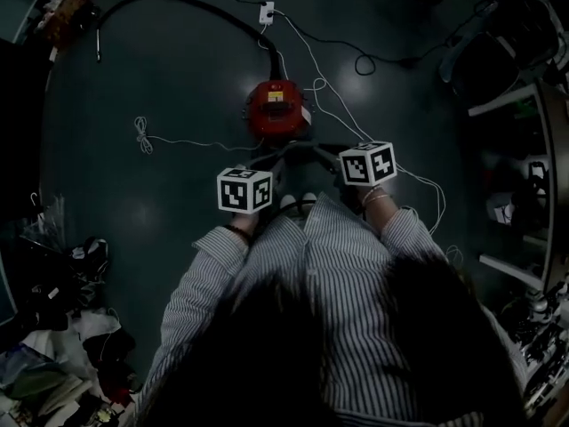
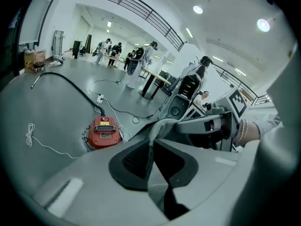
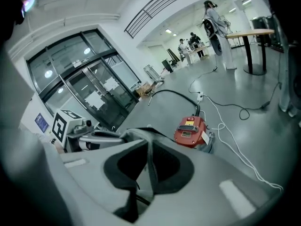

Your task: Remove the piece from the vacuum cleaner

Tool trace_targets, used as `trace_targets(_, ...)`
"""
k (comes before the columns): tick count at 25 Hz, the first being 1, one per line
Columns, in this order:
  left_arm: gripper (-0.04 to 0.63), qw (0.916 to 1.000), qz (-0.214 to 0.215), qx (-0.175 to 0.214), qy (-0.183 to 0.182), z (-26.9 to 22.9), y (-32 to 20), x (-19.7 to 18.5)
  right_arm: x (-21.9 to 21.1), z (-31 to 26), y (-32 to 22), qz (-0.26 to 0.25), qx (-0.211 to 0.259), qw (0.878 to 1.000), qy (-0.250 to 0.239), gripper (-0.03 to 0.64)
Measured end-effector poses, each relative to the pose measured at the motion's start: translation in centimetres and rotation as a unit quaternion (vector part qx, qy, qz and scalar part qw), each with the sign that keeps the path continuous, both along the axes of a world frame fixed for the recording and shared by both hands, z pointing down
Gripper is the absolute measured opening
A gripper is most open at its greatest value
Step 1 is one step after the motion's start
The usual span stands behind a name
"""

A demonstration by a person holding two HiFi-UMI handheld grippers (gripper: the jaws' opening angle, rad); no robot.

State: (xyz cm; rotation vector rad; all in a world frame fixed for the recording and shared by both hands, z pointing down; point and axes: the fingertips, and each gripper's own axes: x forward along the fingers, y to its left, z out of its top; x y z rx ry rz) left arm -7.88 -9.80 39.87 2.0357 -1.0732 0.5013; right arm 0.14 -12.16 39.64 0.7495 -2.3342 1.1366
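The red vacuum cleaner (image 1: 277, 107) sits on the dark floor just ahead of me, its black hose (image 1: 178, 5) curving away to the far left. It also shows in the left gripper view as a red vacuum cleaner (image 2: 104, 132) and in the right gripper view (image 3: 190, 131). A grey fabric piece (image 1: 307, 149) hangs between my two grippers, clear of the machine. My left gripper (image 1: 271, 165) is shut on one end of the fabric (image 2: 151, 145). My right gripper (image 1: 336, 152) is shut on the other end (image 3: 150, 161). Each gripper faces the other.
White cables (image 1: 142, 136) and a power strip (image 1: 267, 12) lie on the floor around the vacuum. Clutter (image 1: 62, 327) fills the near left and shelving (image 1: 524, 194) stands at the right. People work at tables (image 2: 155, 79) far off. Glass doors (image 3: 94, 93) close the other side.
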Motion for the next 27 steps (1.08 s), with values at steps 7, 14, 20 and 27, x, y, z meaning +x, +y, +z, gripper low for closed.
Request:
trace_targets(7,0.031,0.9998,0.018,0.011,-0.006,-0.5,-0.2,1.5,1.6,-0.6,0.2,0.028,0.013,1.000,-0.003,0.031)
trace_targets(14,0.031,0.9997,0.020,0.012,-0.002,-0.7,0.0,2.1,2.1,-0.8,0.7,0.024,0.013,1.000,-0.012,0.031)
trace_targets(20,0.031,0.9998,0.018,0.009,0.000,-0.6,-0.1,2.3,2.2,-0.6,0.8,0.024,0.006,1.000,-0.017,0.031)
trace_targets(27,0.031,0.9998,0.019,0.005,0.000,-0.4,0.1,2.7,2.7,-0.2,1.0,0.019,0.007,1.000,-0.008,0.031)
